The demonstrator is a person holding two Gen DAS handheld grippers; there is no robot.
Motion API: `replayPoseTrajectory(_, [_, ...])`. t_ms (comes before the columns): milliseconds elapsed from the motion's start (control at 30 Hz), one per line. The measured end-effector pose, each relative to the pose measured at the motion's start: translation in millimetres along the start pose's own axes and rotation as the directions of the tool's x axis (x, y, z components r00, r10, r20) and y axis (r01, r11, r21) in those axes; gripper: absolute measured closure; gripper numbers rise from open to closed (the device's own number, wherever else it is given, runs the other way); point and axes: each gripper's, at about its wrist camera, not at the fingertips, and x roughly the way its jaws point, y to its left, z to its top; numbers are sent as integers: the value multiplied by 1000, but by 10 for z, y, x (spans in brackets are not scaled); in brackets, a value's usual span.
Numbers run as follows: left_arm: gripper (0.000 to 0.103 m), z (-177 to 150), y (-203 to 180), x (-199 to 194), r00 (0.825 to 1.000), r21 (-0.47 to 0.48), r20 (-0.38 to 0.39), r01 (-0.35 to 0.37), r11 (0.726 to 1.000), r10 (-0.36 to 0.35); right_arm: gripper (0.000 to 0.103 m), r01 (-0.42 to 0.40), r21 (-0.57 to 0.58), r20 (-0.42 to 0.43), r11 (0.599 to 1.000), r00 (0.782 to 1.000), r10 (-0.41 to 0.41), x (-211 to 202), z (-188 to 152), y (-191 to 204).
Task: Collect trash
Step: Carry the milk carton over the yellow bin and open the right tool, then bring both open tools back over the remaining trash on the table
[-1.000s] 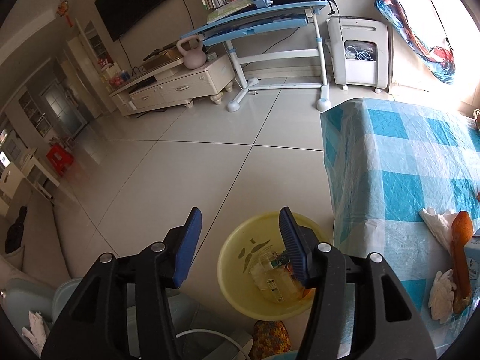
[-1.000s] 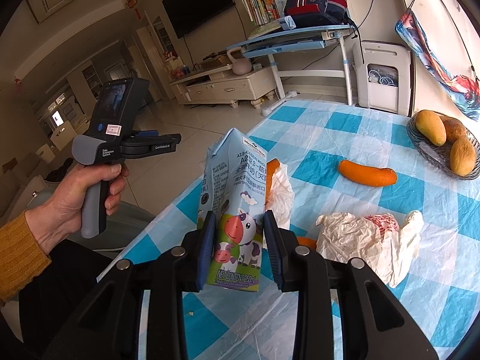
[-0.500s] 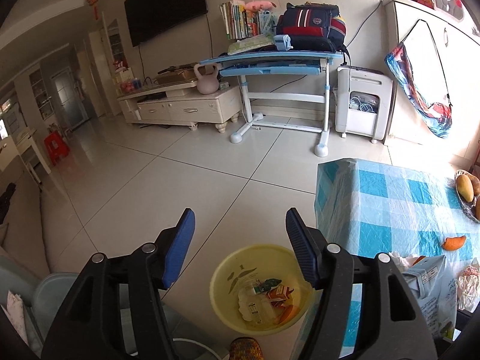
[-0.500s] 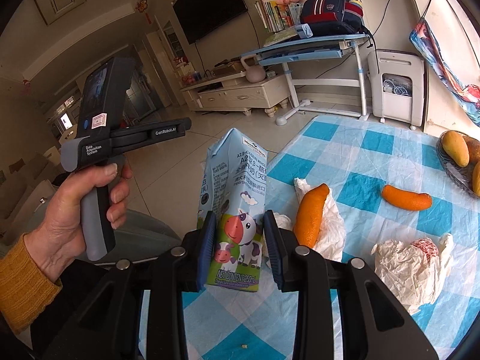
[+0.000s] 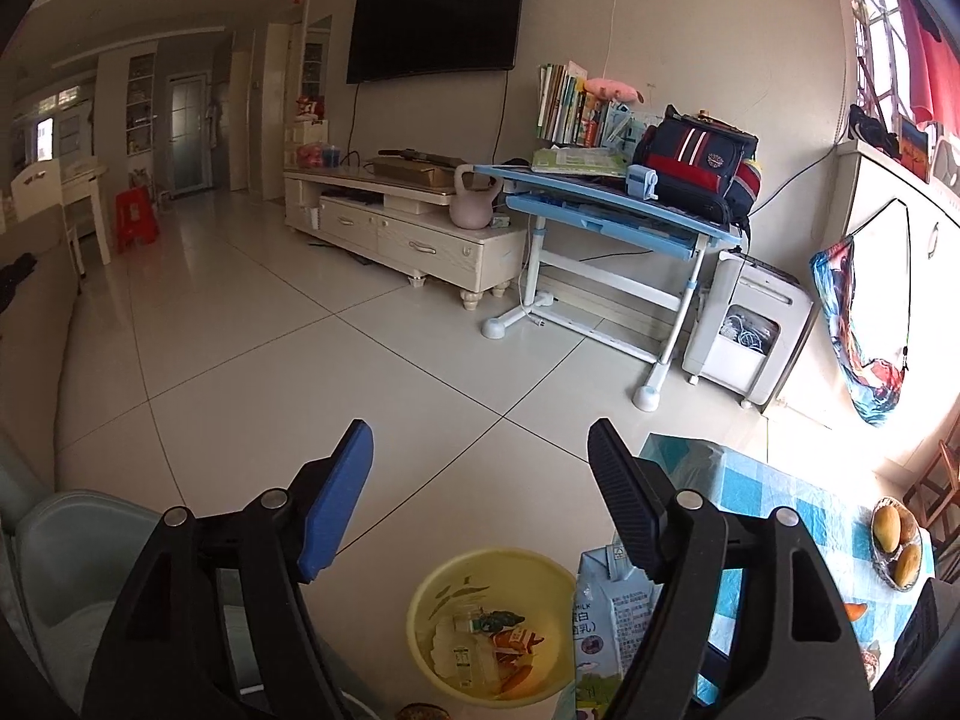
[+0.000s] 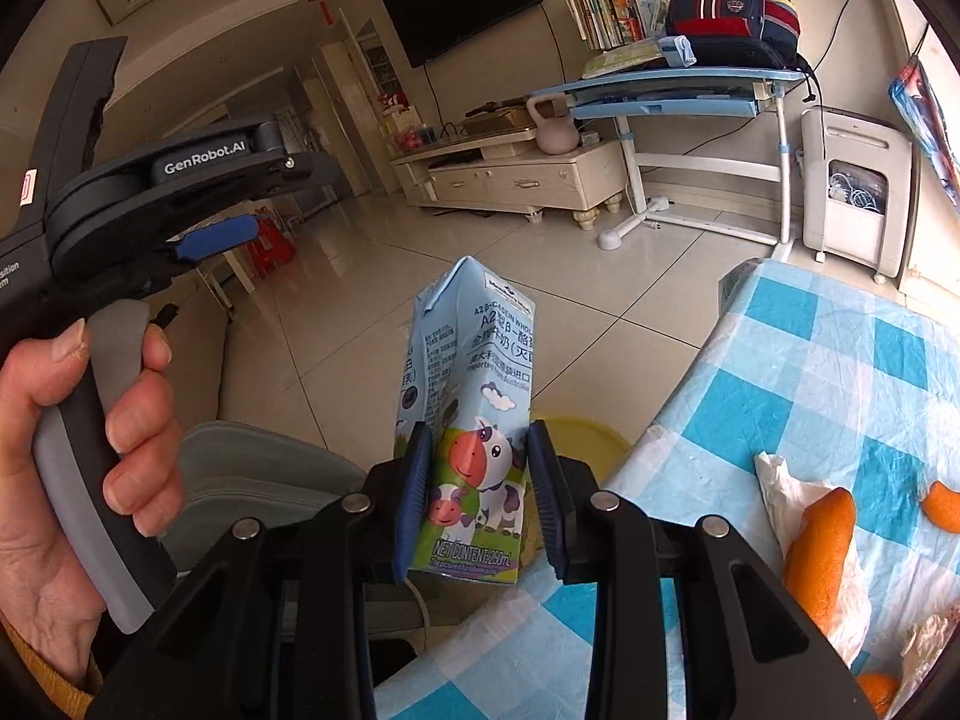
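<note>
Above yellow basin (image 6: 591, 438): right hand-held gripper (image 6: 480, 498) pinched milk carton (image 6: 474, 420), transport step. Left hand-held gripper (image 5: 480, 492) spread, empty. Next move probably: centre carton over basin, release.

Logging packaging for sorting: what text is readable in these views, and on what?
"GenRobot.AI": left gripper body.
"NET CONTENT: 250mL": milk carton, bottom.
"A2", "WHOLE": carton front; the rest is too small.
"MILK": carton seen from the left wrist.
</note>
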Motion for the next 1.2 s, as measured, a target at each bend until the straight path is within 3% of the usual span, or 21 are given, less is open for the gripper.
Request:
replayPoseTrajectory(100, [29, 30, 1, -29, 1000, 5, 19, -4, 1000, 4, 70, 13, 4, -14, 1000, 1000, -13, 227, 94, 4])
replayPoseTrajectory(167, [27, 39, 0, -35, 1000, 6, 23, -3, 1000, 3, 66, 25, 24, -15, 999, 1000, -25, 320, 139, -29])
replayPoseTrajectory(200, [27, 39, -9, -33, 1000, 6, 22, -3, 1000, 3, 59, 32, 36, -11, 999, 999, -32, 341, 156, -52])
replayPoseTrajectory(300, [27, 48, -11, -36, 1000, 1, 21, 0, 1000, 0, 57, 30, 58, 5, 998, 1000, -30, 291, 174, -79])
replayPoseTrajectory(467, [26, 57, -74, -56, 1000, 17, 26, 6, 1000, -7, 56, 37, 27, 25, 999, 999, -38, 15, 75, -12])
replayPoseTrajectory(833, [22, -33, -546, -160, 998, 152, 63, 1, 988, -10, 52, 121, 10, 93, 993, 988, -121, -983, -338, -72])
replayPoseTrajectory(1200, [19, -212, -940, -207, 997, 264, 70, 2, 964, -22, 52, 230, -61, 77, 971, 971, -225, -1518, -722, -245])
